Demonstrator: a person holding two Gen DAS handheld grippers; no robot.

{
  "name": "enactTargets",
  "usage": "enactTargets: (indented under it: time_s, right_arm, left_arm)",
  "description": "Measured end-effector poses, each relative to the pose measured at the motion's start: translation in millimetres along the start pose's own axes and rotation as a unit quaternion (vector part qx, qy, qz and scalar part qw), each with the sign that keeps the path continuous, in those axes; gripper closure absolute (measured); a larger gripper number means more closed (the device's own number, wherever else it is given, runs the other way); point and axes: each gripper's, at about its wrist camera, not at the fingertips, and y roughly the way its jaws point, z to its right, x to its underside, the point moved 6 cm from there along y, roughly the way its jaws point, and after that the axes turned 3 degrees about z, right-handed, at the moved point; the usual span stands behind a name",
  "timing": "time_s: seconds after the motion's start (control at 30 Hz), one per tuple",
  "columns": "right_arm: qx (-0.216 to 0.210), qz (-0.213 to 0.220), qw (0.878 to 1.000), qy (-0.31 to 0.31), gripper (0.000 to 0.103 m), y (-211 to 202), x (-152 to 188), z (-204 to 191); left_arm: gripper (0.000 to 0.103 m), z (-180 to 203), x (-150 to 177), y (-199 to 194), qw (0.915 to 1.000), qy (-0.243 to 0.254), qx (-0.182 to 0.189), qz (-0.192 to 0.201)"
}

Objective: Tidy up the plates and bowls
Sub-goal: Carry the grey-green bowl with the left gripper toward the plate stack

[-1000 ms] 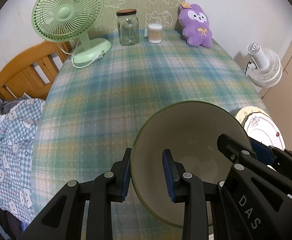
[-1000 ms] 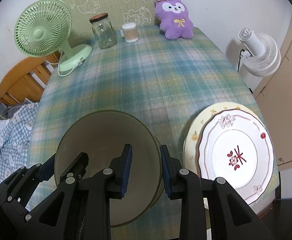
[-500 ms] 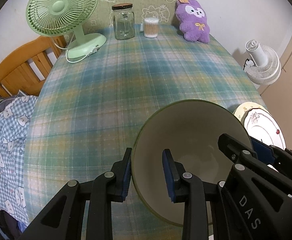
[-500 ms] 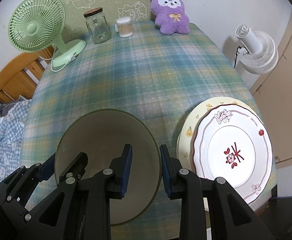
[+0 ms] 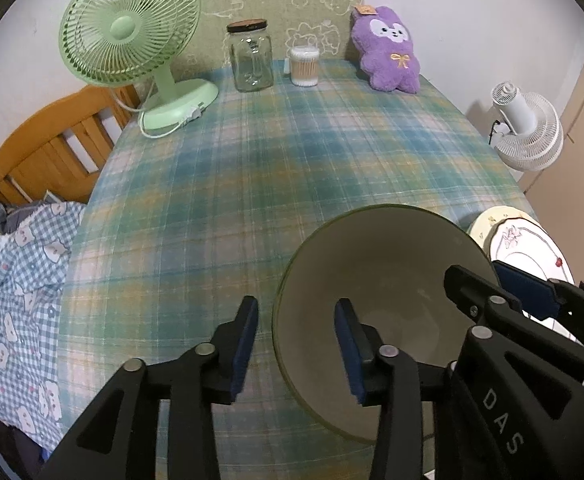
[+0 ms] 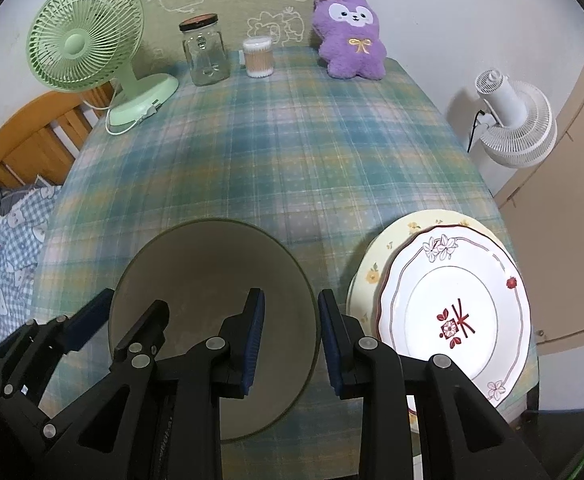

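Note:
A wide olive-rimmed bowl (image 5: 388, 280) sits low over the plaid tablecloth (image 5: 292, 160), near the front edge. My left gripper (image 5: 296, 344) straddles its left rim; the jaws are opening and the pads stand off the wall. My right gripper (image 6: 292, 340) is shut on the bowl's (image 6: 211, 280) right rim, one pad inside and one outside. Each gripper also shows in the other's view: the right gripper (image 5: 496, 286) and the left gripper (image 6: 117, 316). To the right, a white plate (image 6: 452, 320) with a red motif lies on a cream flowered plate (image 6: 376, 272).
Along the far edge stand a green desk fan (image 5: 131, 36), a glass jar (image 5: 251, 60), a tub of cotton swabs (image 5: 304, 66) and a purple plush toy (image 5: 388, 56). A white fan (image 6: 512, 120) stands beyond the right edge. A wooden frame (image 5: 43, 152) and checked fabric (image 5: 11, 280) lie left.
The left gripper's jaws have spread apart and let go of the bowl's left rim. The bowl, the plates and the right gripper's grip look the same.

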Motion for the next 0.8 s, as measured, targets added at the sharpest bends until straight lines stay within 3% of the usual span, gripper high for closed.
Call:
enactTargets:
  time_s: [0.03, 0.1, 0.23, 0.27, 0.33, 0.8]
  right_arm:
    - [-0.002, -0.003, 1.000, 0.000, 0.071, 0, 0, 0]
    - [-0.002, -0.005, 1.000, 0.001, 0.069, 0, 0, 2]
    - [-0.005, -0.004, 1.000, 0.011, 0.049, 2, -3, 9]
    - [-0.007, -0.002, 1.000, 0.013, 0.043, 3, -4, 11]
    - [-0.010, -0.001, 1.000, 0.013, 0.041, 6, -6, 12]
    - [-0.052, -0.030, 0.998, 0.016, 0.041, 42, -3, 5]
  left_arm:
    - [0.042, 1, 0, -2, 1.0000, 0.004, 0.002, 0.002]
    - [0.036, 0, -2, -5, 0.9999, 0.011, -0.010, 0.009]
    - [0.027, -7, -4, -1, 0.9999, -0.003, -0.008, 0.006]
    - [0.027, -8, -5, 0, 0.9999, -0.007, -0.005, 0.006]
    - [0.024, -9, -5, 3, 0.9999, -0.008, -0.008, 0.005]
    - [0.026, -6, 0, 34, 0.9992, -0.025, 0.012, -0.028]
